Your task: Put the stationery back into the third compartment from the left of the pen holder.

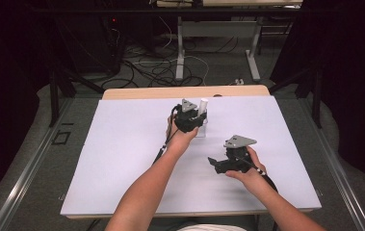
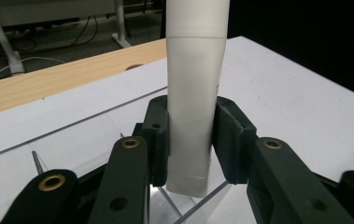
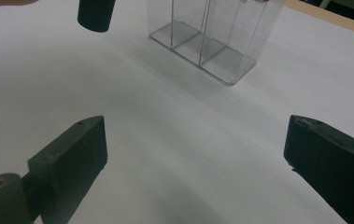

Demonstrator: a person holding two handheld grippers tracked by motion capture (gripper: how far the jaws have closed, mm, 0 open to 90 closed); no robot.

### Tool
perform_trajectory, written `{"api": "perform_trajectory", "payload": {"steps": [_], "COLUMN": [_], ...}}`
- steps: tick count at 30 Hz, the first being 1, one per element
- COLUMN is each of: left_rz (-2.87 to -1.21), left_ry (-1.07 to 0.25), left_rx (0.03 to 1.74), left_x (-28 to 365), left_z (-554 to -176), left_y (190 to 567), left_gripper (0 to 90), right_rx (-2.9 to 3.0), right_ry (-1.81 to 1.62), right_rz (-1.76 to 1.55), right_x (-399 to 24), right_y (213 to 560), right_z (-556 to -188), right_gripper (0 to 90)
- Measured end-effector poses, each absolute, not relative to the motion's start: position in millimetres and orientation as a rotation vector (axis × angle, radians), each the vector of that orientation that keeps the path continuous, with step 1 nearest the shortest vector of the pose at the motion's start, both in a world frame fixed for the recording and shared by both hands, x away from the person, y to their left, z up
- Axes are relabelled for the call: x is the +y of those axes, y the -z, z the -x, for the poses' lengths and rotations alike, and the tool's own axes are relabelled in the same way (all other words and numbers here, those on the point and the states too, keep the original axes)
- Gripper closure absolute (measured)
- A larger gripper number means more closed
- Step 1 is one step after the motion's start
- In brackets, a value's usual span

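White sheeting covers the table (image 1: 122, 159) in front of us, with cables and desk legs on the floor beyond. We hold a white tube (image 2: 194, 107) upright in our left gripper (image 2: 191, 140), its pads pressing the tube's lower part from both sides. The tube's bottom end sits just above the clear plastic divided holder (image 3: 212, 37), whose partitions show right below it (long axis vertical, so the coming move looks like a straight lowering into a compartment). Our right gripper (image 3: 195, 154) waits nearer to us than the holder, jaws spread wide and holding nothing, aimed at the holder.
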State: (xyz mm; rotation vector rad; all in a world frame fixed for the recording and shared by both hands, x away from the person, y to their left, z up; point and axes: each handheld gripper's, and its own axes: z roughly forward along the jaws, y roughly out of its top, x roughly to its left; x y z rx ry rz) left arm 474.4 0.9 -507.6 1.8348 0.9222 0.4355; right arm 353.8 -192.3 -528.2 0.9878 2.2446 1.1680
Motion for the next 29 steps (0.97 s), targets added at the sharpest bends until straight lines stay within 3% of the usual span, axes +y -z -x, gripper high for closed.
{"api": "perform_trajectory", "payload": {"steps": [10,13,14,21,22,29], "left_rz": [-1.851,-1.852,-1.845,-1.819,-1.821,-1.843], "left_ry": [-0.415,-0.408,-0.417,-0.413,-0.412,-0.414], "left_rx": [0.941,0.951,0.949,0.936,0.93,0.91], "left_x": [1,2,3,23,27,57], "left_z": [-475,-471,-469,-452,-450,-432], "left_y": [511,506,505,489,486,475], "left_gripper": [67.7,56.8,47.2,36.4,30.2,26.2], "right_rx": [2.246,2.243,2.248,2.233,2.229,2.223], "right_ry": [-1.178,-1.178,-1.172,-1.187,-1.188,-1.171], "right_rz": [-0.977,-0.978,-0.984,-0.996,-1.002,-1.012], "right_x": [-192,-192,-193,-194,-194,-198], "right_y": [529,529,528,528,527,527], "right_z": [-354,-354,-354,-355,-355,-356], "right_gripper": [6.1,6.1,6.2,6.1,6.1,6.1]}}
